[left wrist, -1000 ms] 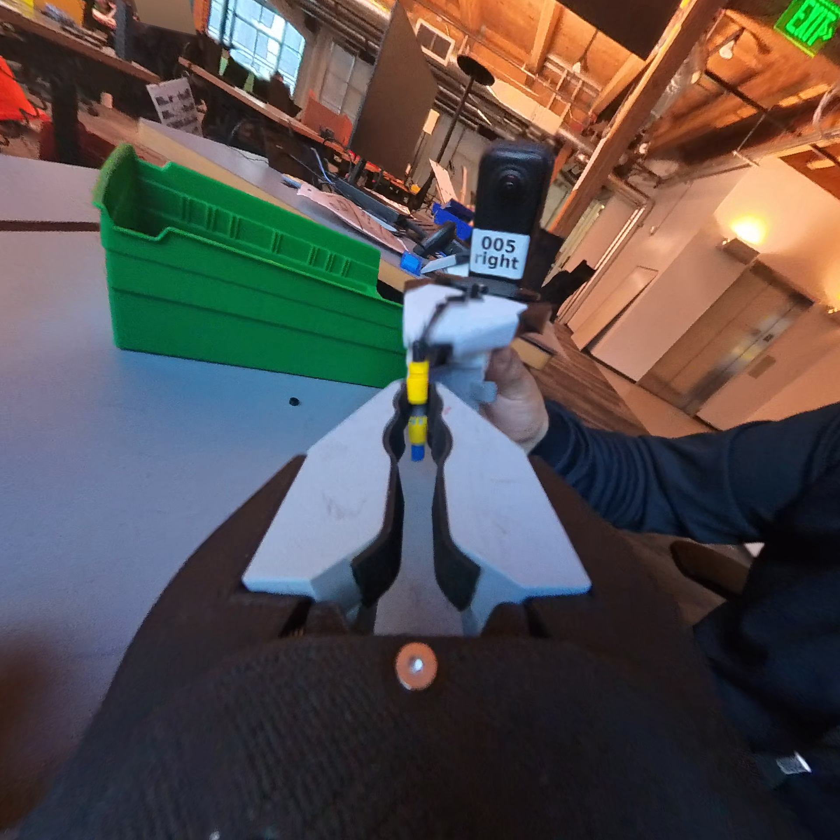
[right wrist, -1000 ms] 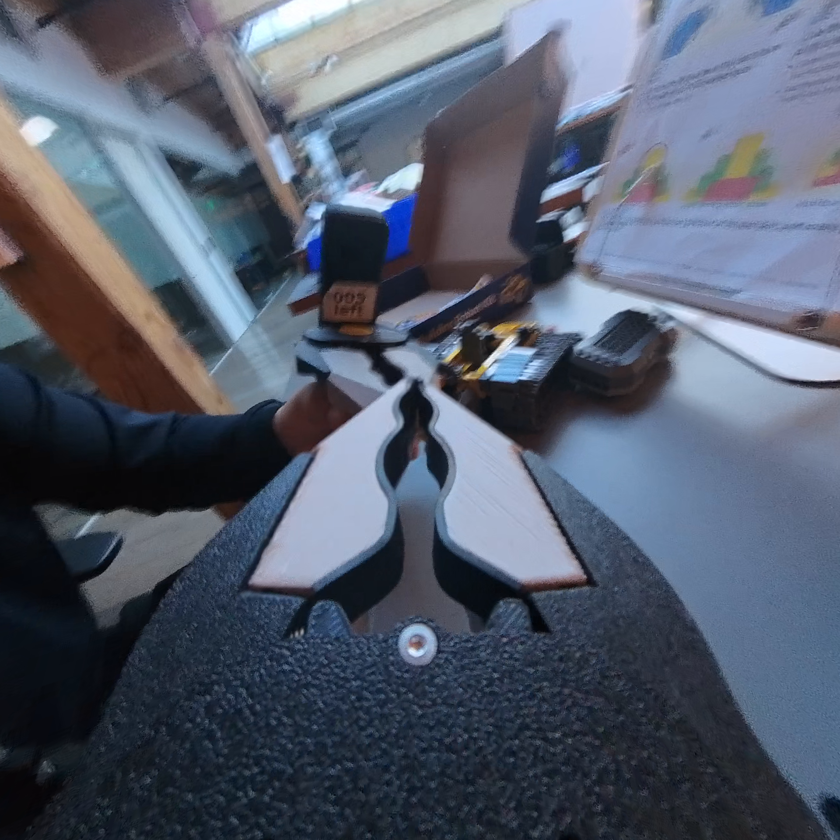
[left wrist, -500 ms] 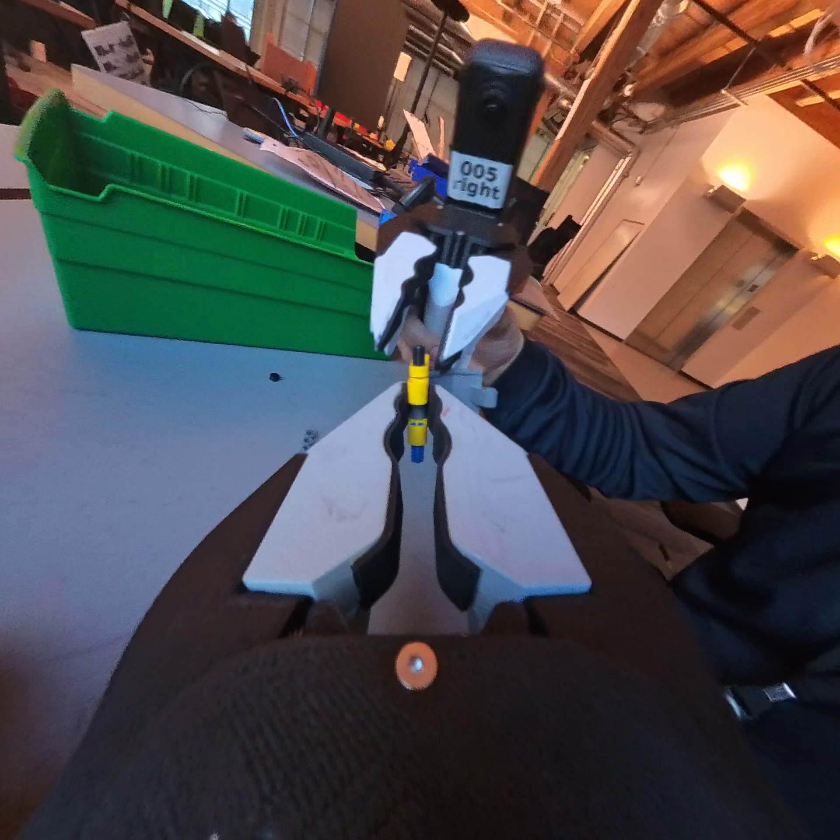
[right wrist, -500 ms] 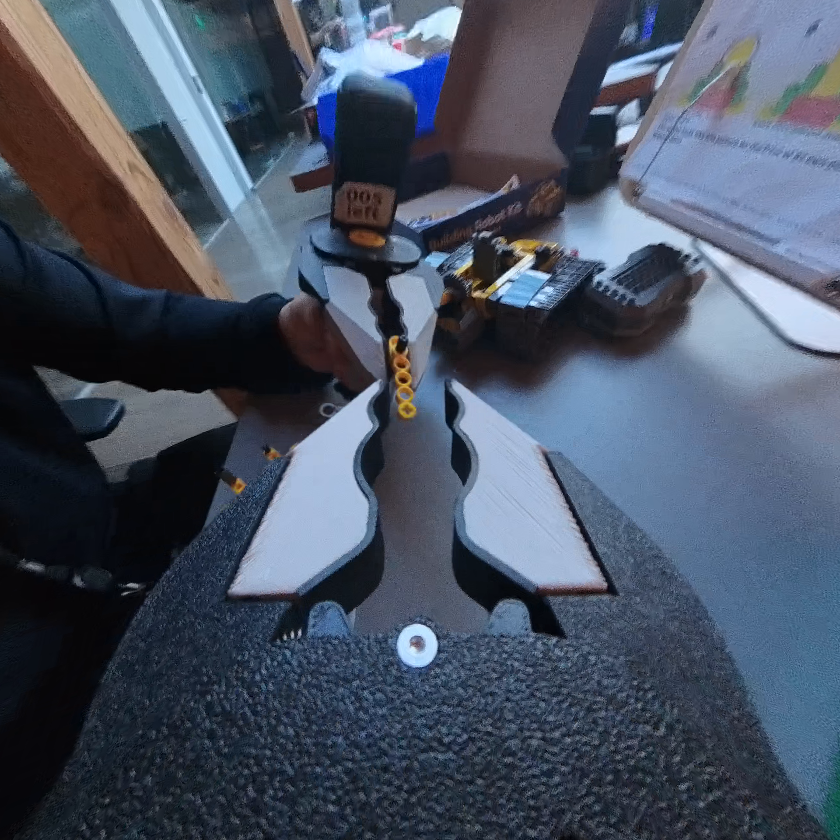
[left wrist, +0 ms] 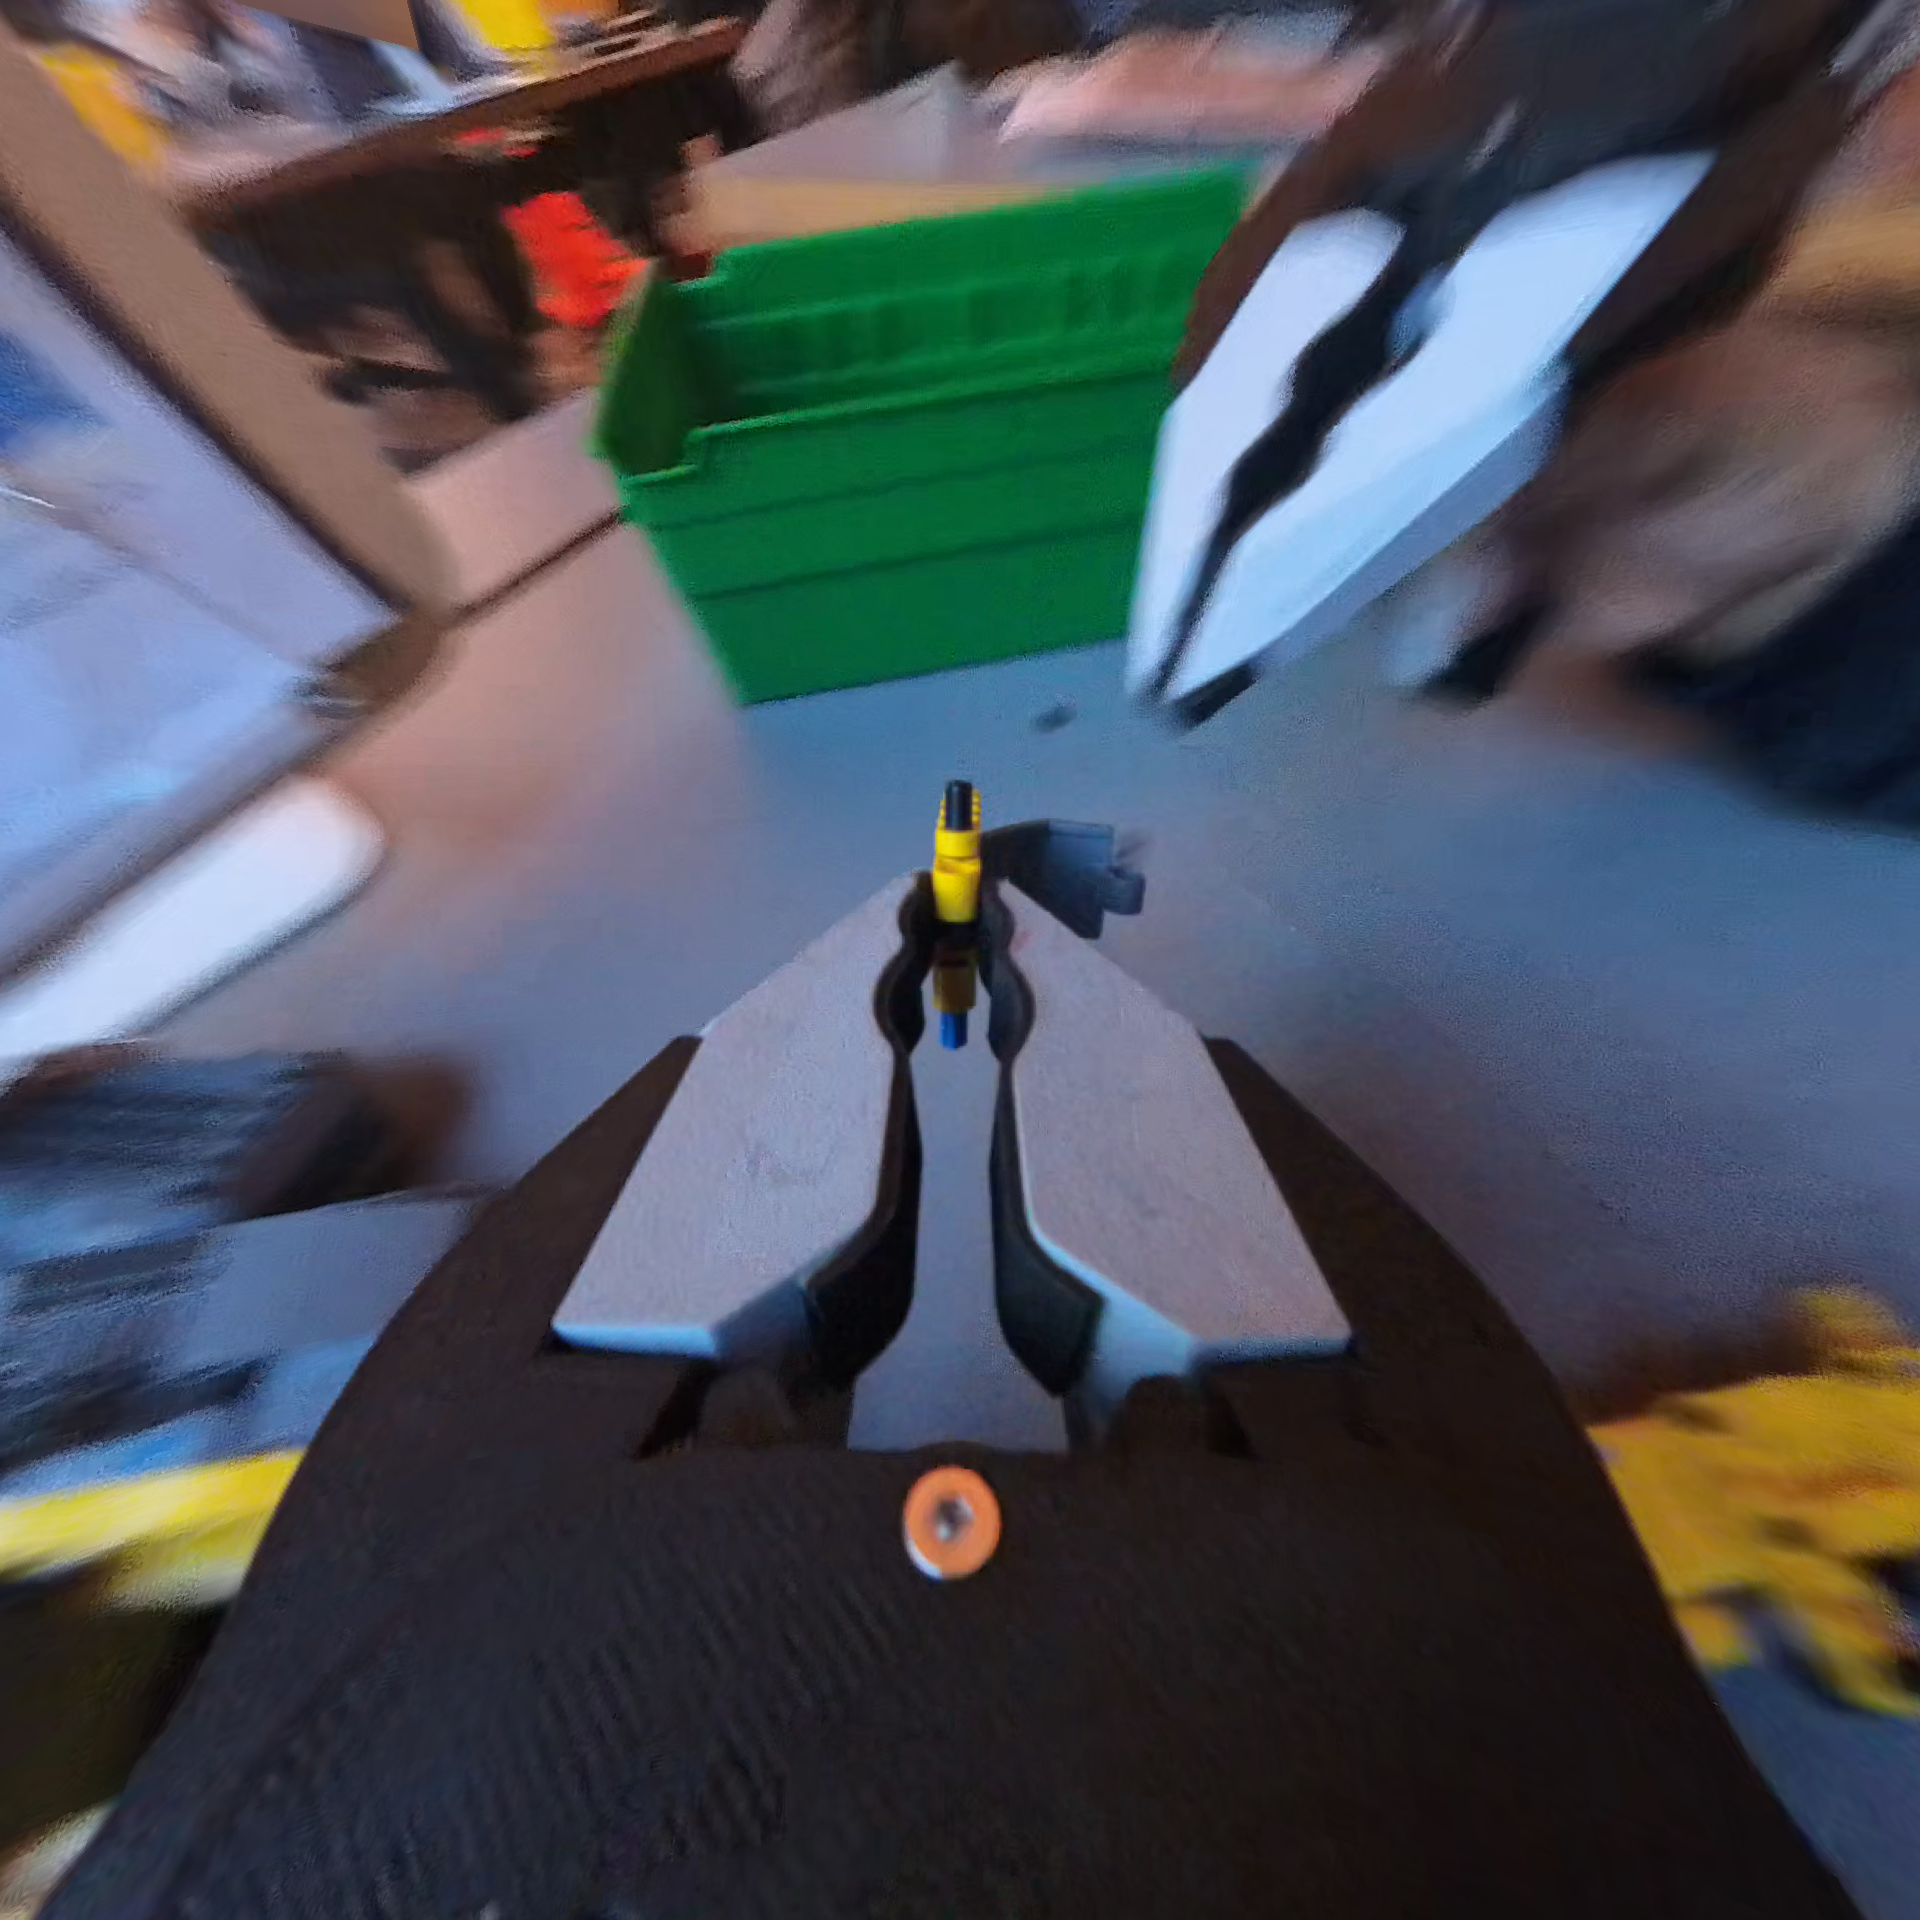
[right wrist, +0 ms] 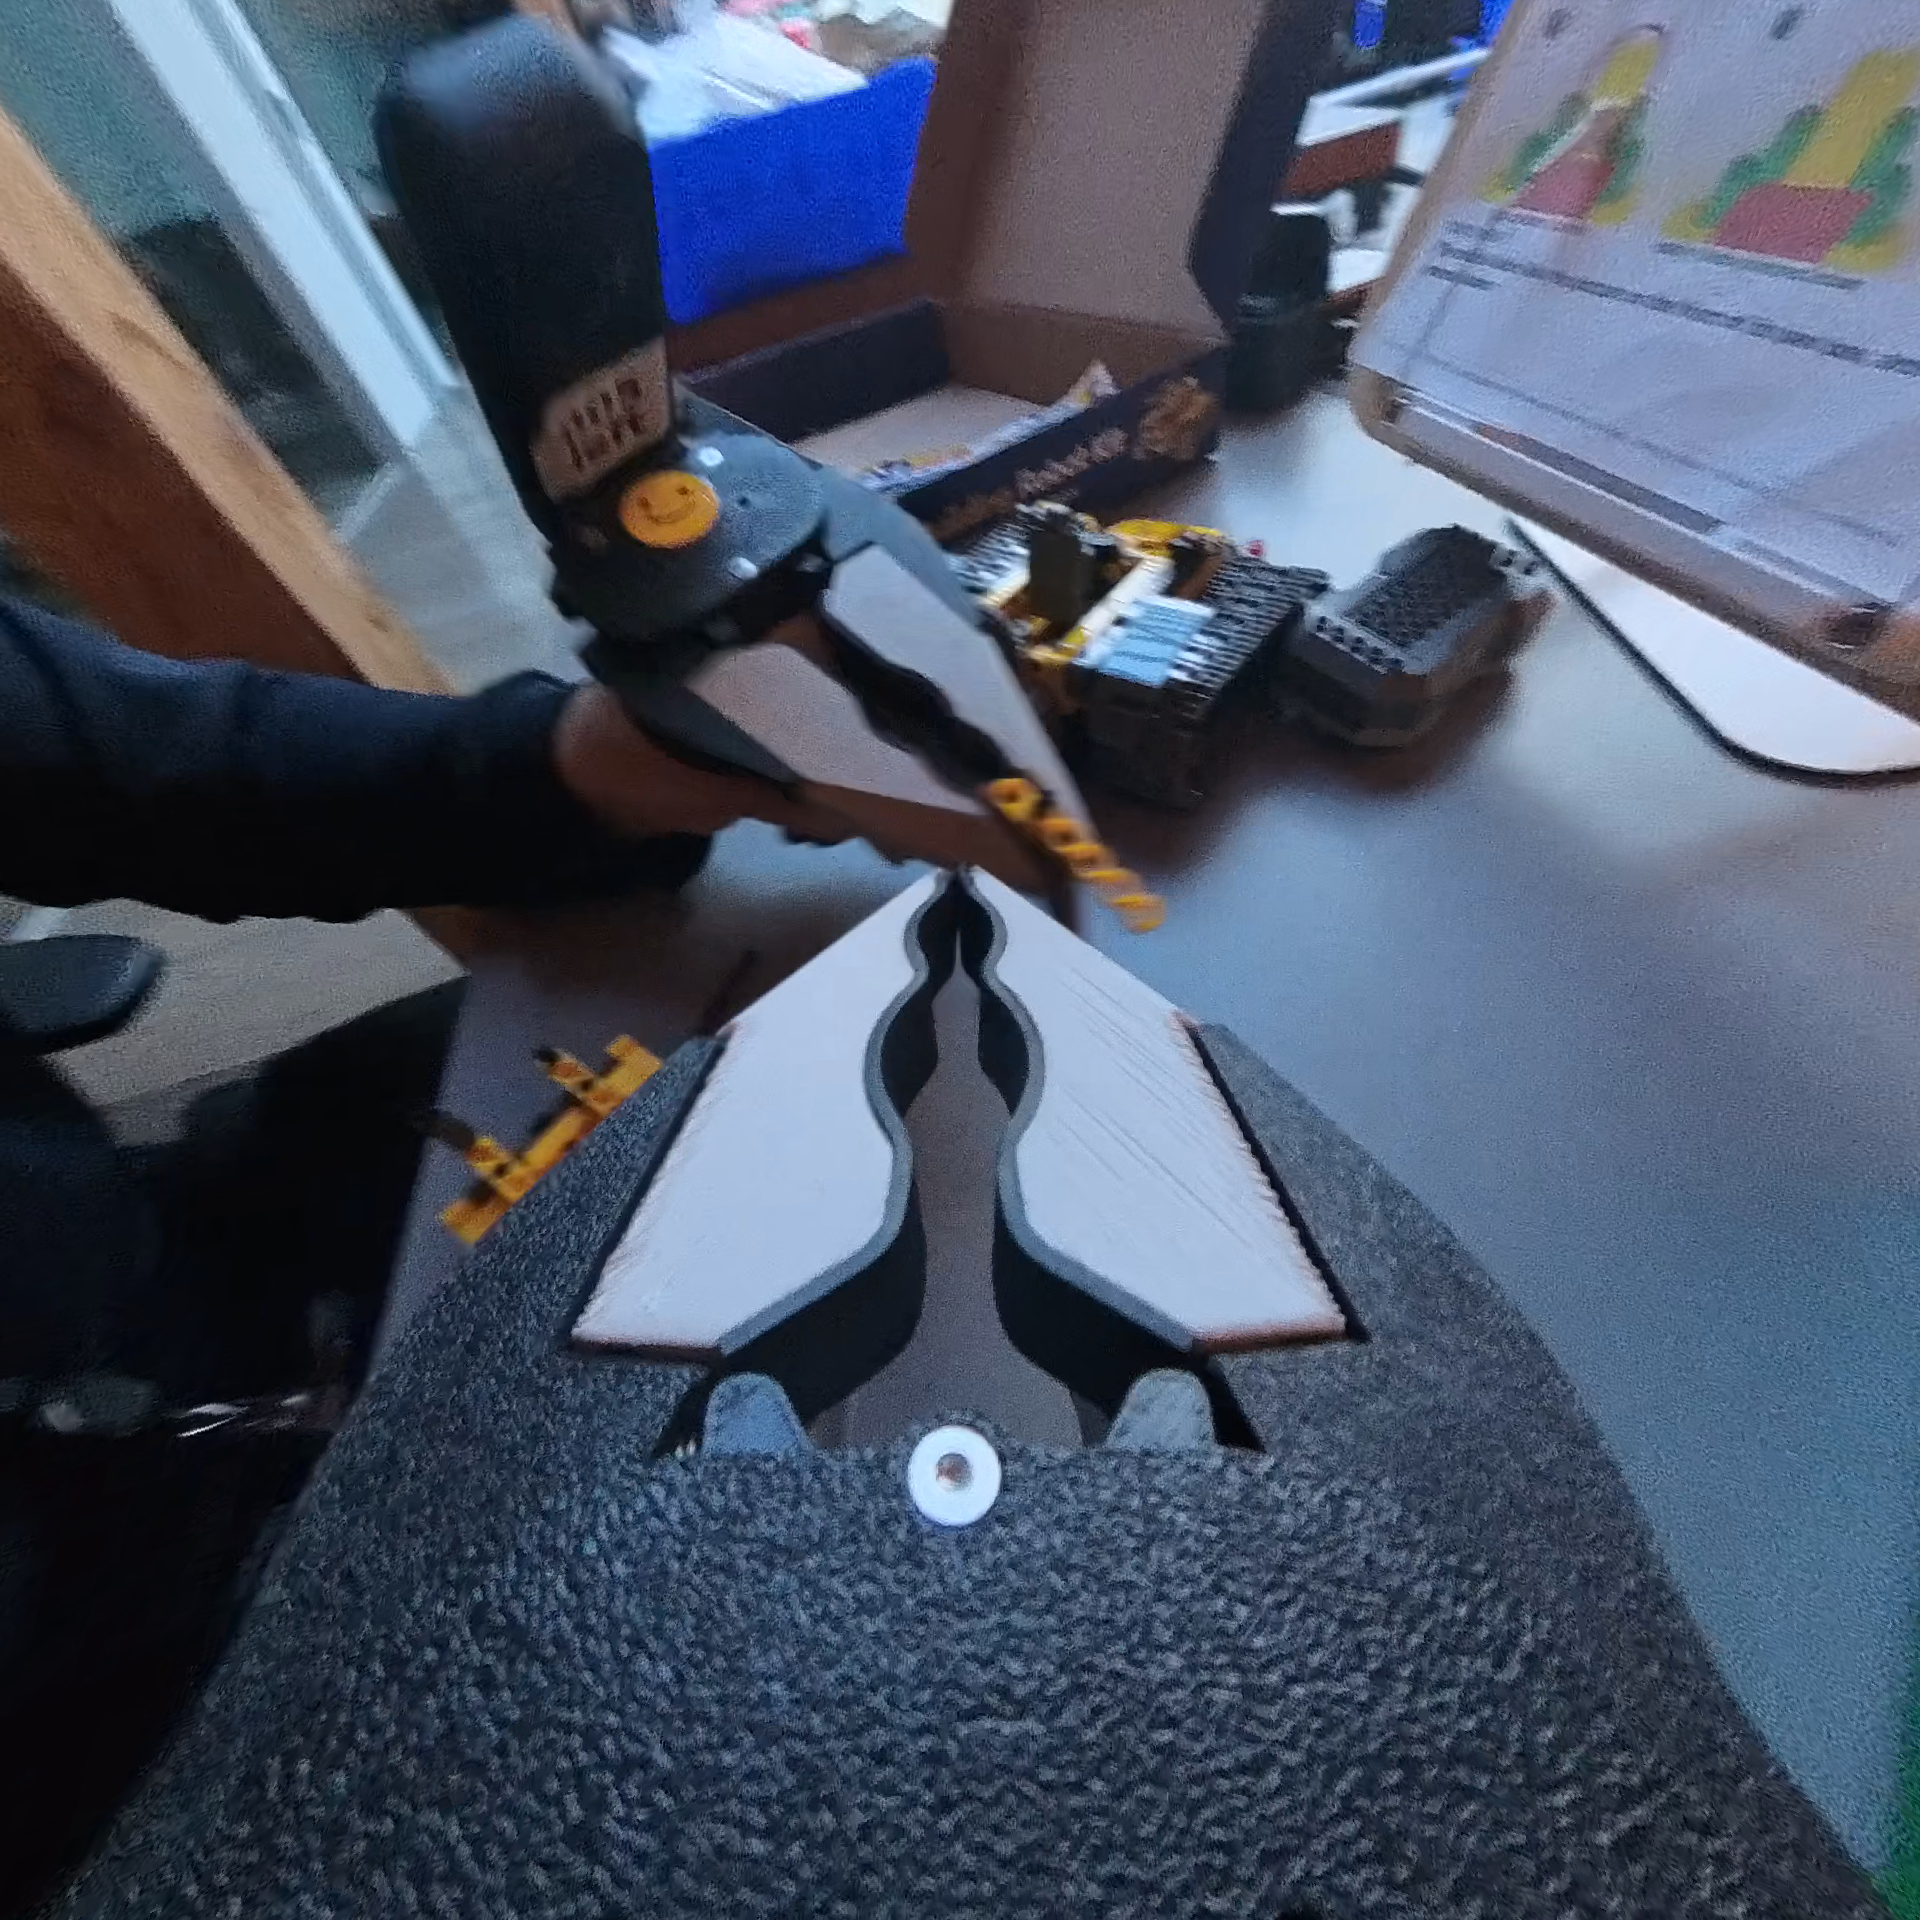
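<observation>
Pinching a small yellow perforated plastic beam (left wrist: 954,883) lengthwise at its tips, the left gripper (left wrist: 954,914) keeps it pointing straight ahead, while the empty, pressed-together right gripper (right wrist: 958,883) sits just beside, its tips near the beam's end.

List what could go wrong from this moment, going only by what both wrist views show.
1. The left hand-held gripper pinches the yellow perforated beam only at its fingertips, so the beam could twist or slip out.
2. The right hand-held gripper, shut and empty, sits close to that beam's free end; a bump might knock it loose.
3. Loose yellow pieces lie at the table edge and could be swept off.
</observation>
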